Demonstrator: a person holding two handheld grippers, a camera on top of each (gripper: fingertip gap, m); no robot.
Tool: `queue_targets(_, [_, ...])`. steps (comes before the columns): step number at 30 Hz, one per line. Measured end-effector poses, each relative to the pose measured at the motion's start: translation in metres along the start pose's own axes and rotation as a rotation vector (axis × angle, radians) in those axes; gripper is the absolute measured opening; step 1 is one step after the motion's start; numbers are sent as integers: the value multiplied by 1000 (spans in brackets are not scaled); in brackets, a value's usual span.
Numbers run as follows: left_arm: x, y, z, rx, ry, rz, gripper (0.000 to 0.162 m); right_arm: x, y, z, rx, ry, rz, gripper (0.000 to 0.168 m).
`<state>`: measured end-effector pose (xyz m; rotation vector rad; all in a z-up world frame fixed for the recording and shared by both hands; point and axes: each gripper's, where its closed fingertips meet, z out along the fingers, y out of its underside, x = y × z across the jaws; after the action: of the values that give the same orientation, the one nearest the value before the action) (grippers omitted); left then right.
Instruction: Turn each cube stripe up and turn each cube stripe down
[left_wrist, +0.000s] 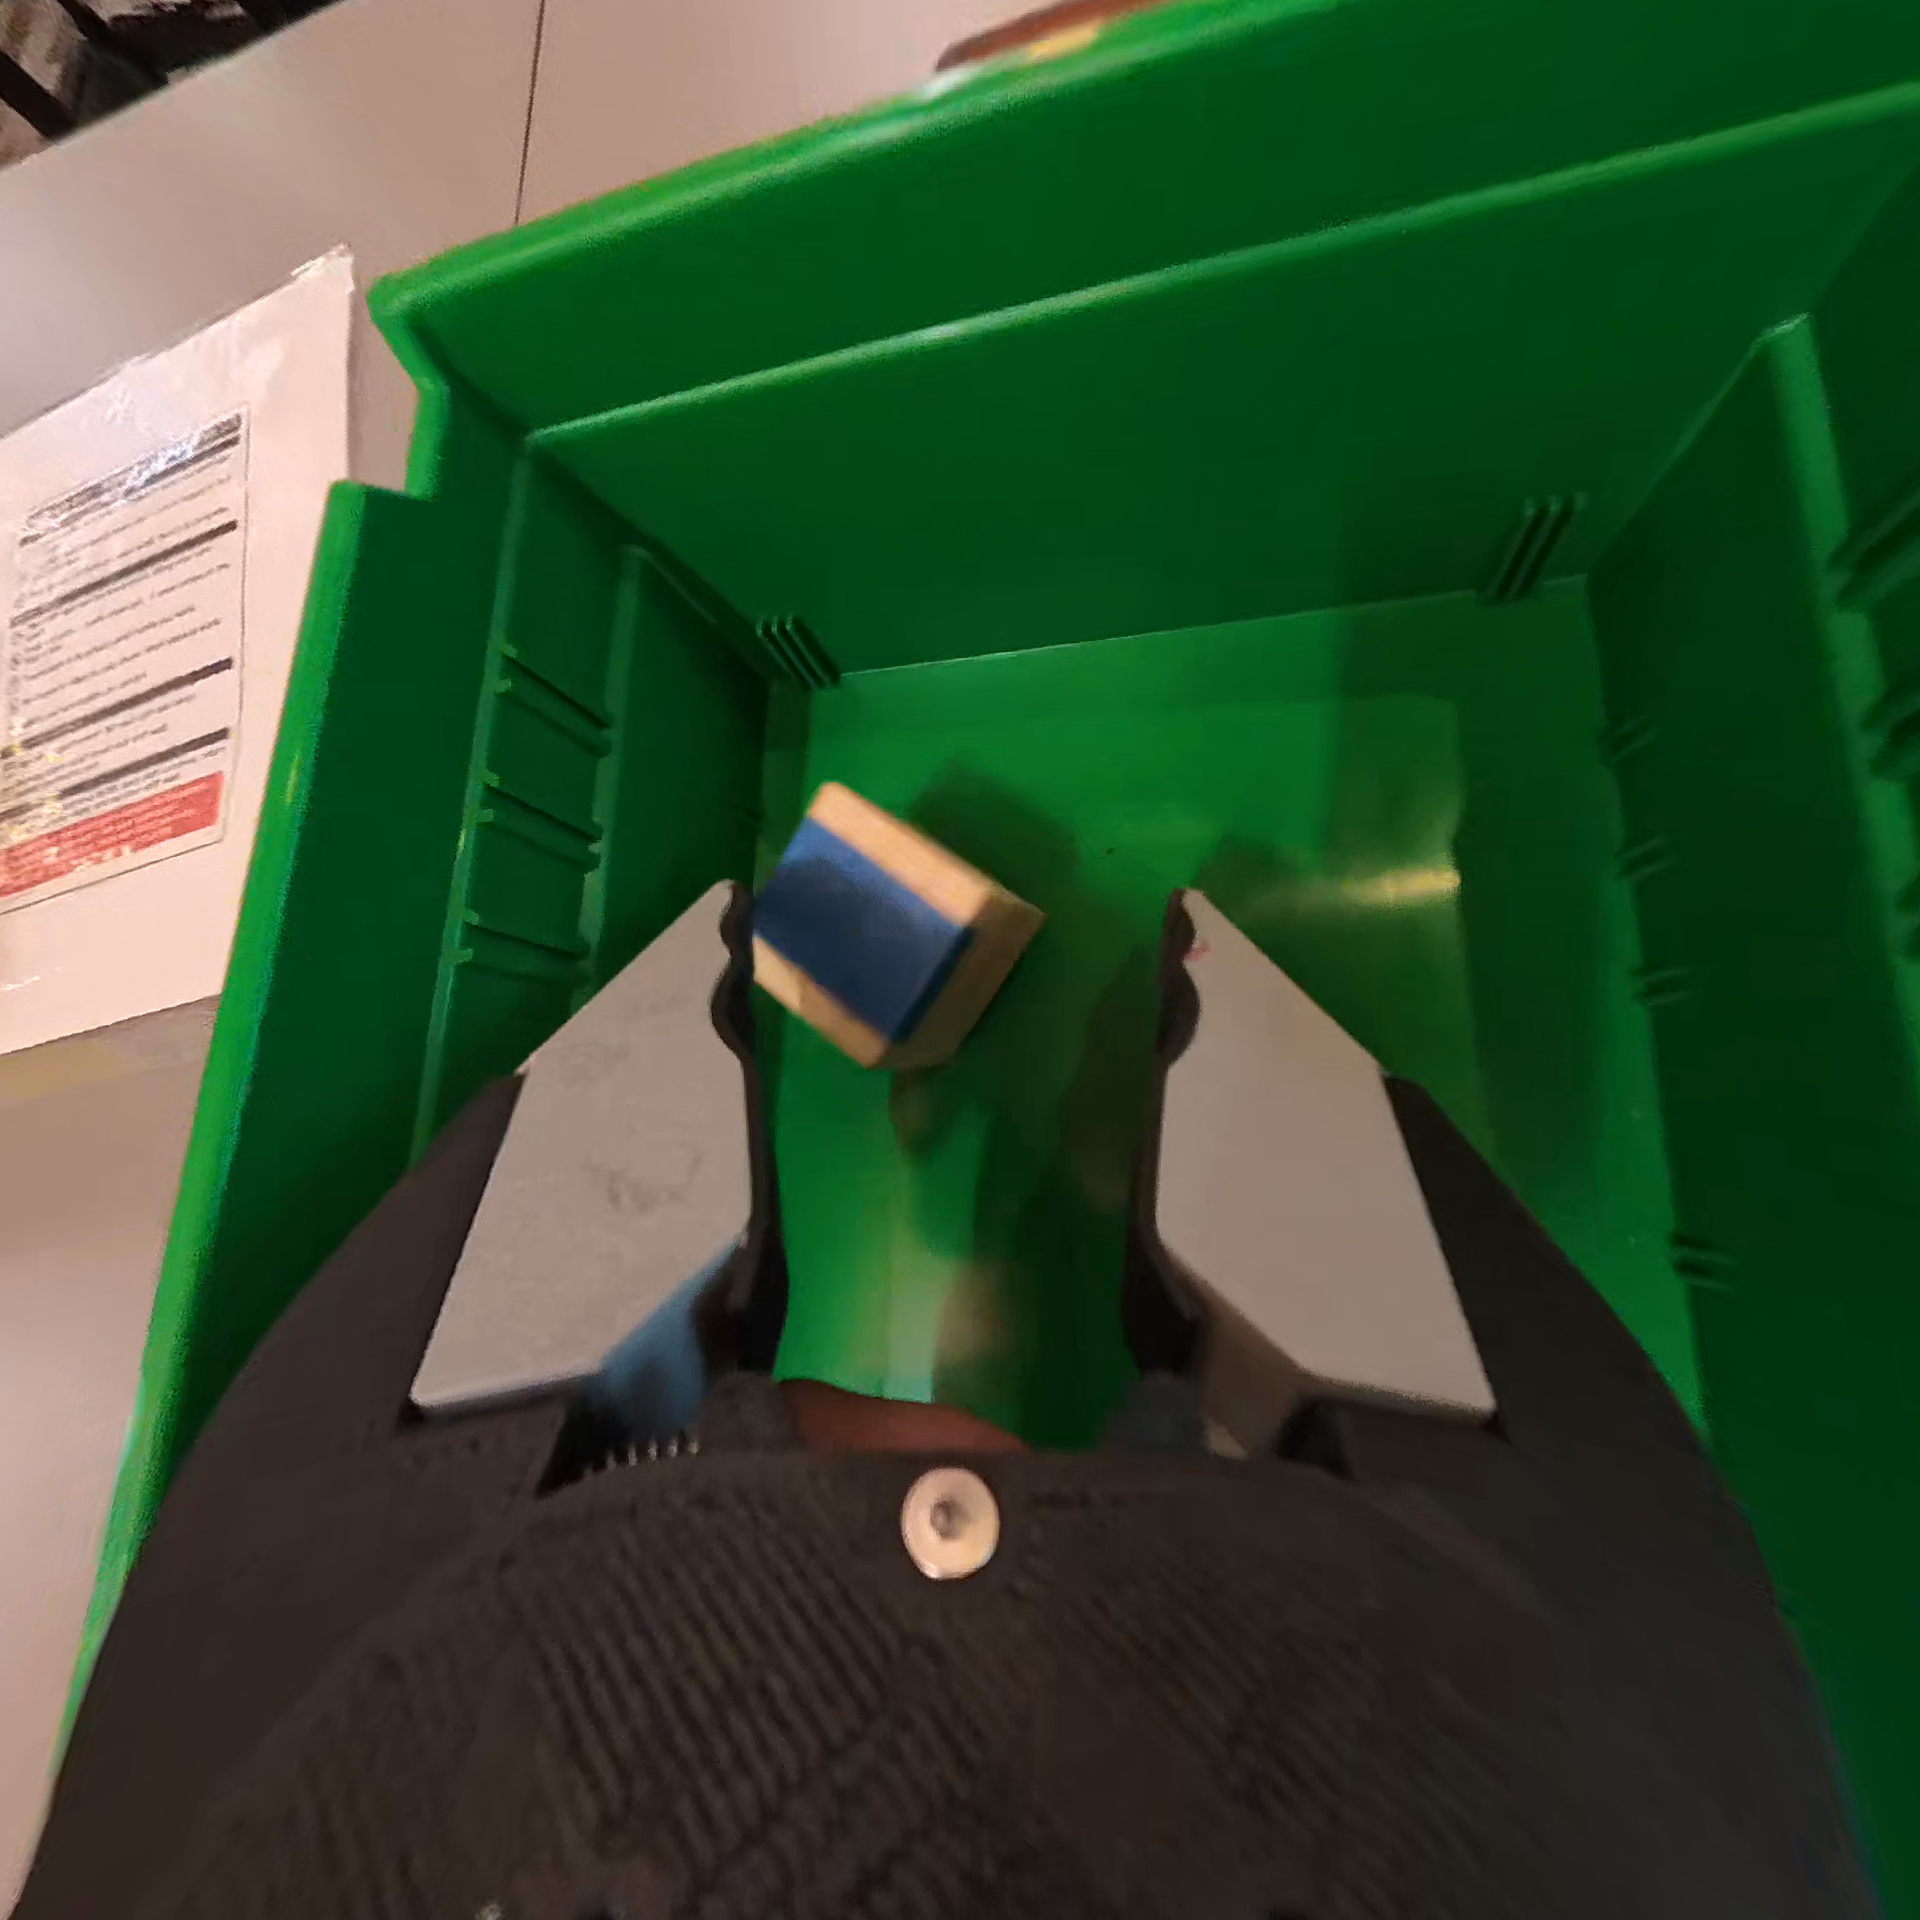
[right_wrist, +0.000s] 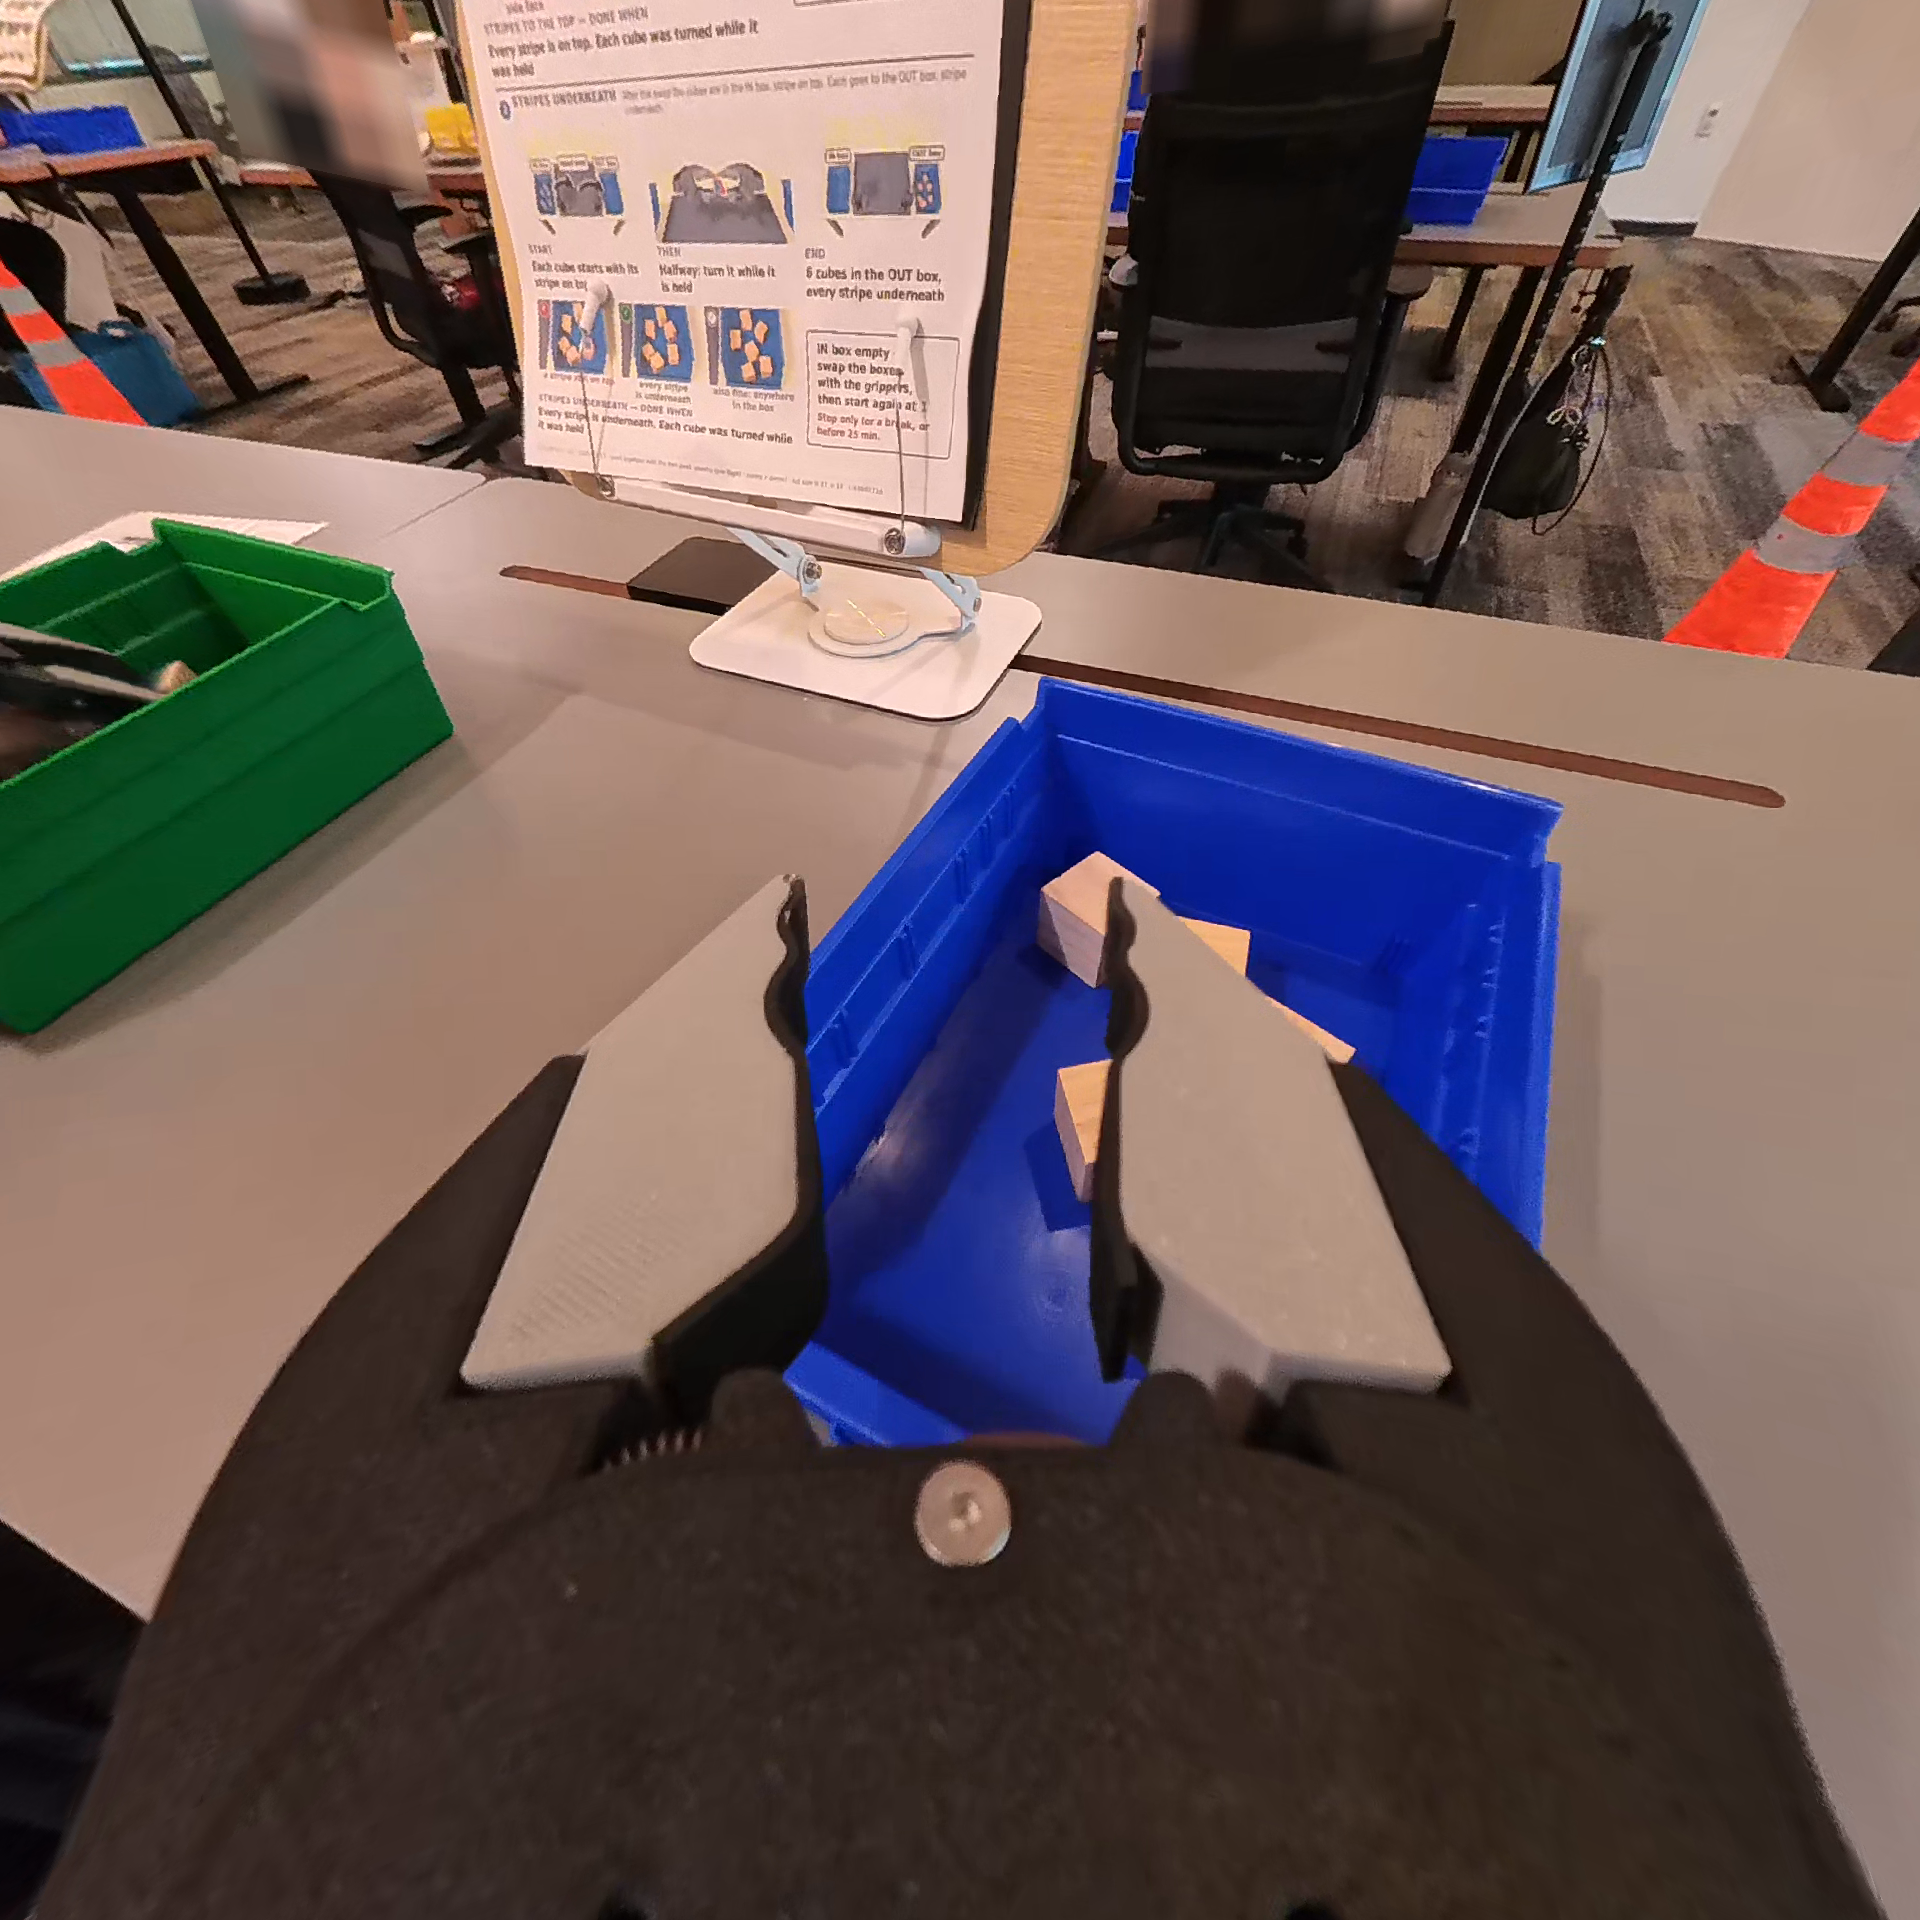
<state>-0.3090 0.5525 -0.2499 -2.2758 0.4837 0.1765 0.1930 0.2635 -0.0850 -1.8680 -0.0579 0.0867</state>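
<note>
The left claw (left_wrist: 951, 914) is down inside the green bin (left_wrist: 1143, 499), its 2 jaws spread wide and gripping nothing. A wooden cube (left_wrist: 888, 930) with a blue stripe lies on the bin floor just ahead of the left fingertip, skewed to the jaws, the stripe facing up and wrapping over 1 edge. It looks blurred, so I cannot tell whether it is settled or whether the fingertip touches it. It seems to be the only cube in that bin, which suggests this is the last one waiting to be picked and turned.

Over on the other side, the right claw (right_wrist: 951, 904) hovers released above the blue bin (right_wrist: 1299, 769), also empty. At least 3 plain-looking cubes (right_wrist: 1081, 914) sit in that bin with no stripe showing, so I judge they lie stripe down; the right finger hides part of them. The right claw probably waits there to take the handover.

Both bins rest on the grey desk (right_wrist: 520, 883), well apart, with an instruction sheet on a stand (right_wrist: 748, 239) behind them.
</note>
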Motion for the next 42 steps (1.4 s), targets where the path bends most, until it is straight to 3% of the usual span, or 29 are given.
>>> queue_targets(4, [8, -5, -3, 42, 52, -7, 73, -1, -3, -1, 11, 2, -7, 54])
queue_targets(5, [10, -2, -2, 32, 48, 18, 82, -2, -2, 0, 8, 0, -7, 54])
queue_targets(7, [8, 2, 0, 30, 2, 71, 79, -3, 0, 2, -4, 0, -12, 55])
queue_targets(11, [18, 6, -4, 2, 36, 65, 93, -5, 1, 3, -11, 2, -25, 55])
queue_targets(15, [25, 5, -18, 44, 86, 64, 70, -7, 0, 2, -8, -2, -30, 55])
queue_targets(21, [7, 11, -11, 29, 74, 29, 87, -10, -1, 3, -7, -1, -39, 55])
queue_targets(28, [-4, -5, -9, 43, 87, -72, 85, -10, -2, 3, -3, 8, -51, 54])
queue_targets(42, [-14, -2, -6, 4, 106, -137, 90, -5, -2, 2, 0, 9, -40, 54])
